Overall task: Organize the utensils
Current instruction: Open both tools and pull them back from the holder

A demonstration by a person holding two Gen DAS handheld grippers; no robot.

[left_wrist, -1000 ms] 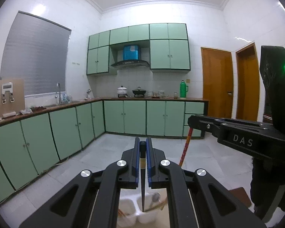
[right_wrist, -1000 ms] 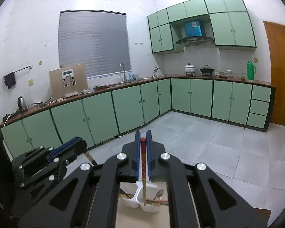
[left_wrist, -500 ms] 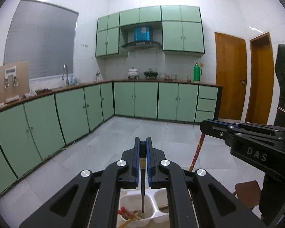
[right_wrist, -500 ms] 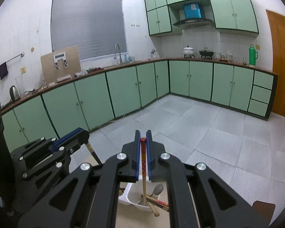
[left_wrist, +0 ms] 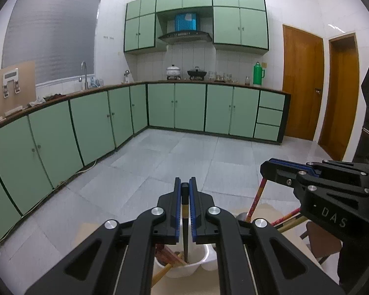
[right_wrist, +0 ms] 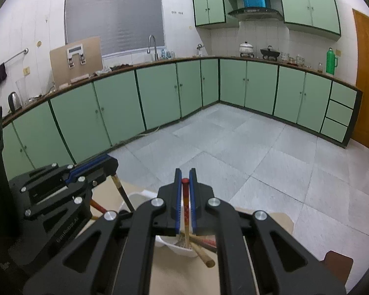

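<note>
Directly beneath both tongs sits the white plastic divided holder [left_wrist: 184, 270]: left gripper [left_wrist: 185, 189] clamps a dark-tipped chopstick [left_wrist: 185, 223] upright, right gripper [right_wrist: 185, 182] a red-tipped chopstick [right_wrist: 186, 211].

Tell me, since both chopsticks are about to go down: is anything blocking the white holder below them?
Nothing covers the white holder. Its cups already hold chopsticks leaning crosswise, so the dark chopstick in the left tongs and the red chopstick in the right tongs may bump those.
</note>
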